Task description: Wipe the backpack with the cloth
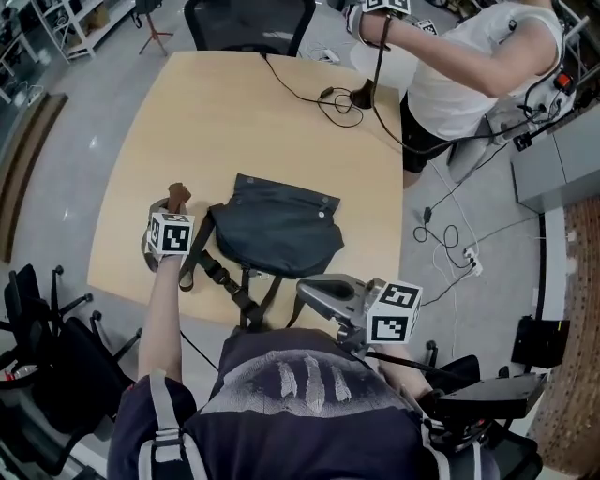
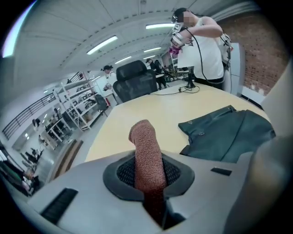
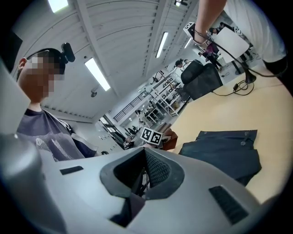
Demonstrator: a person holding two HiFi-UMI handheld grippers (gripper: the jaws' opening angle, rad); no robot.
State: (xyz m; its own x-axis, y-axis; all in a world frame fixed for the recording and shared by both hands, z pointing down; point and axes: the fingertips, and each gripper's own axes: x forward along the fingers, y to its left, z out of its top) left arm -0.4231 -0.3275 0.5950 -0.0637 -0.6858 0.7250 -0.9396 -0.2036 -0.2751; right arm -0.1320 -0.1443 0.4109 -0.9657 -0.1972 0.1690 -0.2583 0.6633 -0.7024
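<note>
A dark grey backpack (image 1: 278, 230) lies flat in the middle of the wooden table (image 1: 206, 122), its straps (image 1: 230, 281) trailing toward the front edge. Left of it, my left gripper (image 1: 174, 208) is shut on a rolled brown cloth (image 1: 178, 195). In the left gripper view the cloth (image 2: 147, 153) stands up between the jaws of that gripper (image 2: 148, 177), with the backpack (image 2: 231, 132) off to the right. My right gripper (image 1: 314, 292) hovers at the backpack's near right corner. The right gripper (image 3: 145, 171) has its jaws shut with nothing seen between them, and looks across the backpack (image 3: 224, 153).
Another person in a white shirt (image 1: 469, 66) stands at the table's far right with grippers raised. A black cable and small stand (image 1: 342, 98) lie on the far part of the table. An office chair (image 1: 248, 23) stands behind it, and dark chairs (image 1: 37, 347) sit at my left.
</note>
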